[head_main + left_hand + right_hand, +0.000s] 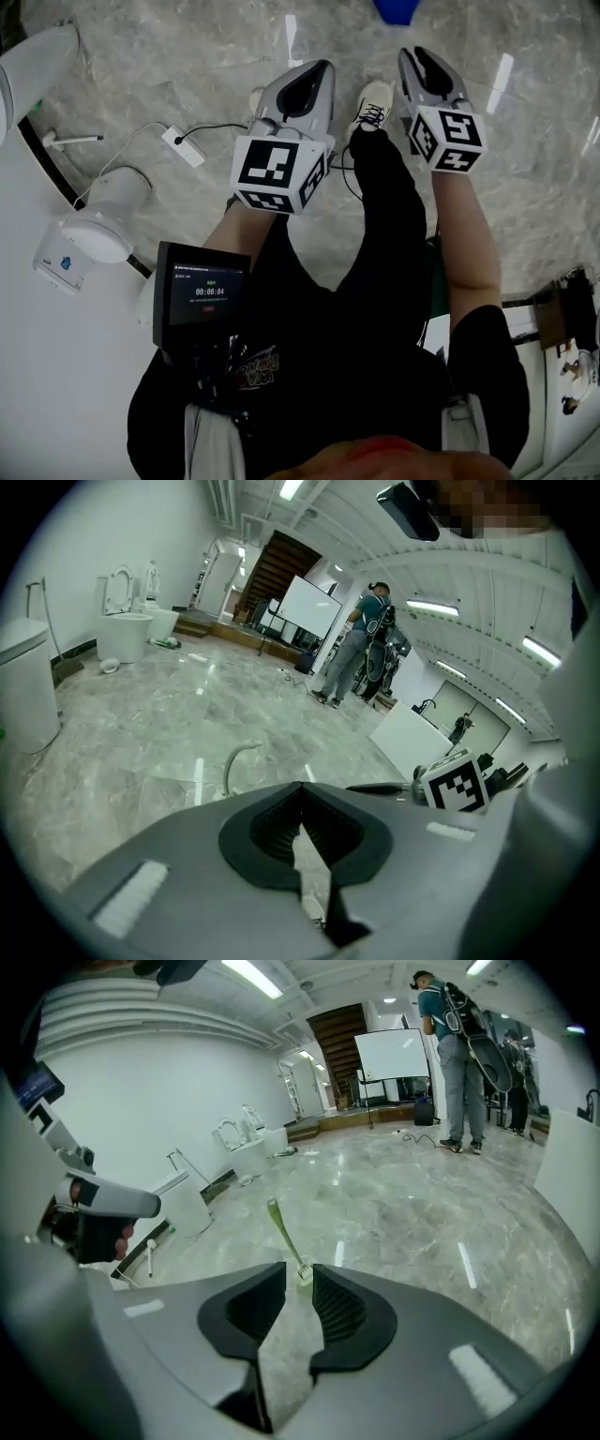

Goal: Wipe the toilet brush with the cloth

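A toilet brush (pixel 282 1229) with a green handle and white head lies on the marble floor, seen just past my right gripper's tips. In the left gripper view its curved handle (pixel 236 762) shows beyond the jaws. I see no cloth in any view. My left gripper (pixel 324 67) hangs over the floor, and its tips (pixel 300 787) meet with nothing between them. Beside it, my right gripper (pixel 413 52) stands open (pixel 299 1275), its jaws empty. In the head view the brush is hidden behind the left gripper.
A white fixture (pixel 33 56) and a round white unit (pixel 98 225) stand at the left. A white adapter with cable (pixel 183 146) and a white stick (pixel 73 141) lie on the floor. My shoe (pixel 373 103) is between the grippers. A person (pixel 354 647) stands by a whiteboard (pixel 305 611).
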`<control>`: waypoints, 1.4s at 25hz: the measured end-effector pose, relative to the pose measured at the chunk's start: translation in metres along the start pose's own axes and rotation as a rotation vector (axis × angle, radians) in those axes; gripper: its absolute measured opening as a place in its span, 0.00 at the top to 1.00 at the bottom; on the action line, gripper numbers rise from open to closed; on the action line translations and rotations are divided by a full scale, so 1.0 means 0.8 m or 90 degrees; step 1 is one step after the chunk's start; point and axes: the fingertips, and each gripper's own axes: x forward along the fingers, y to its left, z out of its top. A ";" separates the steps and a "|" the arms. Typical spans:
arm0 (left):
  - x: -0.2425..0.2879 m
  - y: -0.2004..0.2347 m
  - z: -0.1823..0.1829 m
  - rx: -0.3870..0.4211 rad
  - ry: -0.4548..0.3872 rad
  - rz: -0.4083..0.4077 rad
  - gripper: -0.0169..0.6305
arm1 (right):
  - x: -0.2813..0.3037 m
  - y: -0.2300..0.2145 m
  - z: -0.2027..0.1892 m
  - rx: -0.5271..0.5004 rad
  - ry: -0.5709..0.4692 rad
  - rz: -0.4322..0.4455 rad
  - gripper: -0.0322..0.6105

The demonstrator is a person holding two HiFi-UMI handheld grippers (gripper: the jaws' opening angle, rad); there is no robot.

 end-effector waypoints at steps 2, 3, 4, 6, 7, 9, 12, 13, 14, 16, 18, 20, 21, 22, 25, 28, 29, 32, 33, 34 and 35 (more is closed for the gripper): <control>-0.004 -0.004 0.001 0.015 -0.021 -0.005 0.97 | 0.001 -0.005 0.003 -0.035 -0.007 -0.011 0.80; -0.005 -0.006 0.004 0.024 -0.030 -0.008 0.97 | 0.003 -0.010 0.005 -0.052 -0.008 -0.017 0.80; -0.002 -0.004 0.006 0.033 -0.039 -0.009 0.97 | 0.011 -0.016 0.005 -0.067 -0.008 -0.023 0.80; 0.019 0.022 -0.005 0.049 -0.052 -0.005 0.97 | 0.054 -0.033 -0.020 -0.093 0.004 -0.032 0.79; 0.034 0.044 -0.016 0.055 -0.056 -0.002 0.97 | 0.086 -0.042 -0.044 -0.104 0.017 -0.033 0.78; 0.064 0.088 -0.034 0.060 -0.063 0.000 0.97 | 0.152 -0.062 -0.094 -0.127 0.045 -0.034 0.75; 0.100 0.137 -0.036 0.048 -0.083 -0.002 0.97 | 0.230 -0.100 -0.150 -0.167 0.087 -0.039 0.71; 0.111 0.150 -0.033 0.044 -0.091 -0.001 0.97 | 0.255 -0.112 -0.167 -0.180 0.104 -0.039 0.67; 0.123 0.162 -0.030 0.044 -0.099 -0.003 0.97 | 0.279 -0.124 -0.185 -0.189 0.120 -0.036 0.67; 0.149 0.175 -0.020 0.055 -0.118 -0.019 0.97 | 0.321 -0.143 -0.217 -0.191 0.145 -0.030 0.65; 0.163 0.176 -0.001 0.061 -0.140 -0.049 0.97 | 0.345 -0.153 -0.236 -0.187 0.159 -0.029 0.63; 0.169 0.172 0.016 0.058 -0.164 -0.073 0.97 | 0.359 -0.161 -0.243 -0.200 0.170 -0.032 0.61; 0.172 0.170 0.021 0.071 -0.173 -0.078 0.97 | 0.365 -0.165 -0.251 -0.212 0.180 -0.036 0.61; 0.173 0.168 0.024 0.096 -0.181 -0.077 0.97 | 0.370 -0.169 -0.260 -0.224 0.192 -0.040 0.60; 0.172 0.162 0.028 0.176 -0.197 -0.061 0.97 | 0.387 -0.189 -0.275 -0.267 0.212 -0.071 0.60; 0.170 0.162 0.035 0.179 -0.203 -0.060 0.97 | 0.396 -0.210 -0.285 -0.276 0.234 -0.100 0.59; 0.169 0.164 0.037 0.167 -0.204 -0.061 0.97 | 0.397 -0.214 -0.291 -0.273 0.244 -0.104 0.59; 0.166 0.175 0.043 0.143 -0.207 -0.054 0.97 | 0.395 -0.221 -0.303 -0.297 0.260 -0.115 0.62; 0.164 0.176 0.047 0.149 -0.214 -0.051 0.97 | 0.394 -0.223 -0.302 -0.308 0.256 -0.119 0.64; 0.162 0.175 0.052 0.161 -0.224 -0.047 0.97 | 0.393 -0.224 -0.300 -0.315 0.250 -0.124 0.66; 0.159 0.173 0.057 0.177 -0.234 -0.043 0.97 | 0.392 -0.225 -0.297 -0.318 0.244 -0.129 0.68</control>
